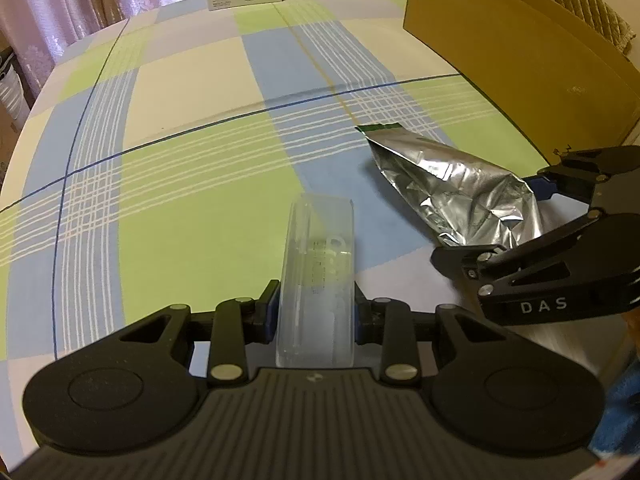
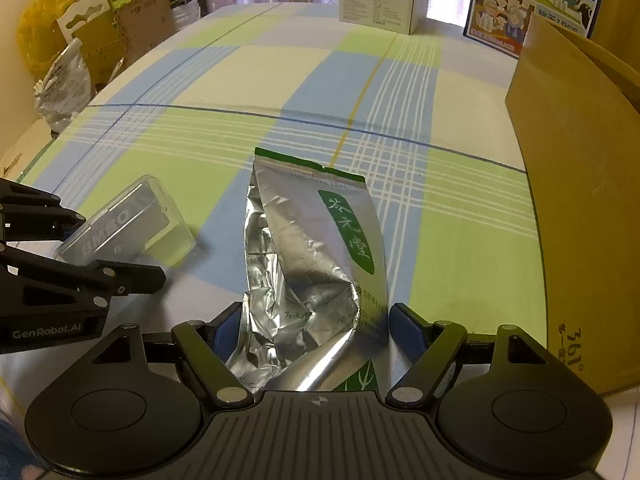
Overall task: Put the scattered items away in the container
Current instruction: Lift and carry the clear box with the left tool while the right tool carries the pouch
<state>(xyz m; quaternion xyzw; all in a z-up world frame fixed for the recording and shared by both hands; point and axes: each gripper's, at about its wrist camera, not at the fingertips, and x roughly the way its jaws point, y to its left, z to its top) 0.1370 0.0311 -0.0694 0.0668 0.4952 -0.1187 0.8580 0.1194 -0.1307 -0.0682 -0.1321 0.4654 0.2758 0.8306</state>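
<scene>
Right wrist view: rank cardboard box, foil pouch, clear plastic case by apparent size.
1. cardboard box, cut off by the frame
2. foil pouch, though nearness to the camera inflates it
3. clear plastic case, partly hidden by the left gripper

A bed (image 2: 248, 80) spread with a checked sheet (image 1: 192, 184) of green, blue and cream carries the scene. On it lie a crumpled foil pouch (image 2: 312, 264) (green label up) and, just to its left, a clear plastic case (image 2: 132, 224). A brown cardboard box (image 2: 576, 216) stands along the right side; a white carton (image 2: 376, 4) and a printed box (image 2: 520, 8) stand at the far end.
</scene>
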